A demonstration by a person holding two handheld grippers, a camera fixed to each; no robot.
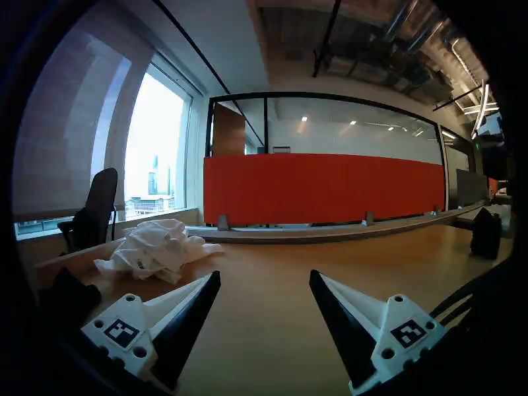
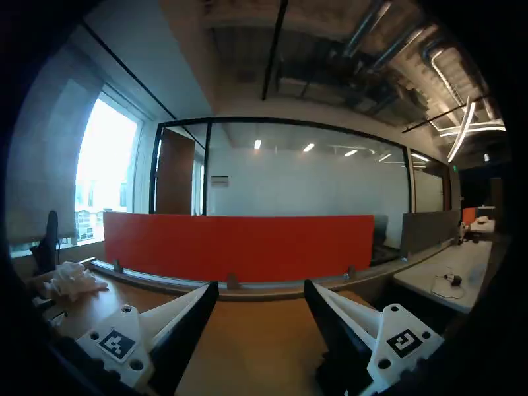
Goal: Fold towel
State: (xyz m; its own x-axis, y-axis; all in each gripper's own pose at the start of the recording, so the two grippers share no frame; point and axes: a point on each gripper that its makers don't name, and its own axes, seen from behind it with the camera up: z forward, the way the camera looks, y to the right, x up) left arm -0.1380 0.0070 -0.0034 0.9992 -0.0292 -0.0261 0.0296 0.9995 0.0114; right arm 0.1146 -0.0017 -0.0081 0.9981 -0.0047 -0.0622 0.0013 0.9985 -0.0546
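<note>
- You get daylight from the window (image 1: 155, 152), blown out white, on the left of both views.
- Overhead strip lights (image 2: 465, 129) glare; the ceiling (image 2: 317, 59) around them is dim.
- Fisheye bends your edges; centre looks sharp.

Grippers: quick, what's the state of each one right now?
Left gripper: open, holding nothing; the crumpled towel lies ahead, untouched.
Right gripper: open, holding nothing.
</note>
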